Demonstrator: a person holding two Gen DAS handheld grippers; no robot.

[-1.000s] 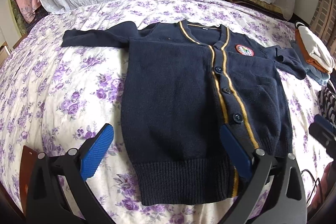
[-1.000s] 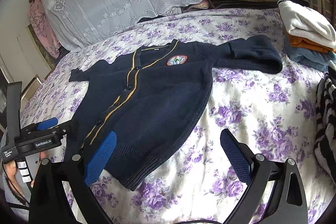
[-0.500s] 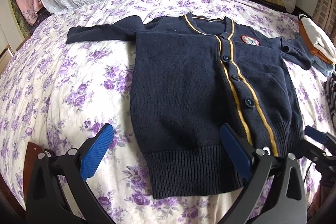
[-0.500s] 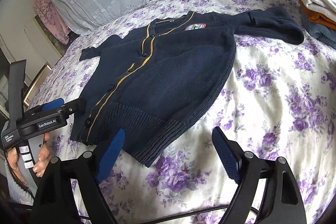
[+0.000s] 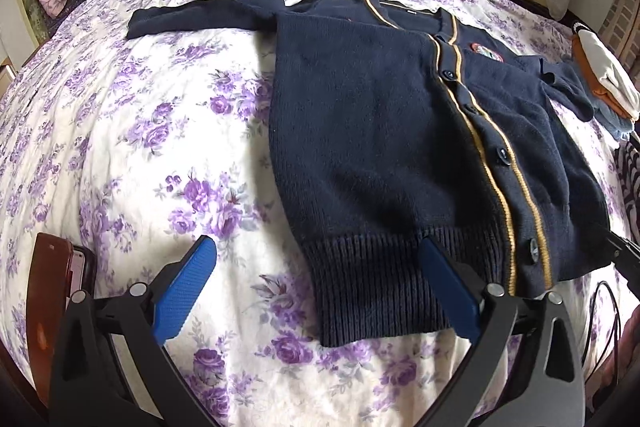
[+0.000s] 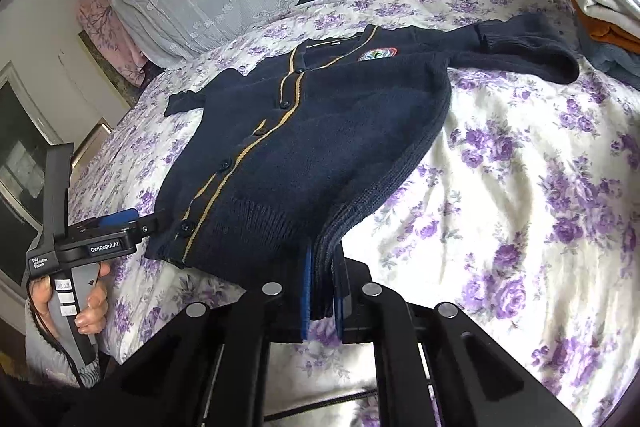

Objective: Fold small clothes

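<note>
Cardigan (image 6: 320,131), hem corner hidden inside right tongs (image 6: 322,291)

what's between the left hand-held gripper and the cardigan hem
Nothing visible. The left hand-held gripper is open, with only bare floral bedspread ahead of one finger and the navy cardigan hem's corner already by the other. The right hand-held gripper has just closed on the hem's other corner.

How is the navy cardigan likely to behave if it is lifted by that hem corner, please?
The navy cardigan is soft knit, so it would probably drape and sag rather than hold shape. With only the right gripper pinching its ribbed hem, the spread sleeve would likely trail across the floral bedspread.
</note>
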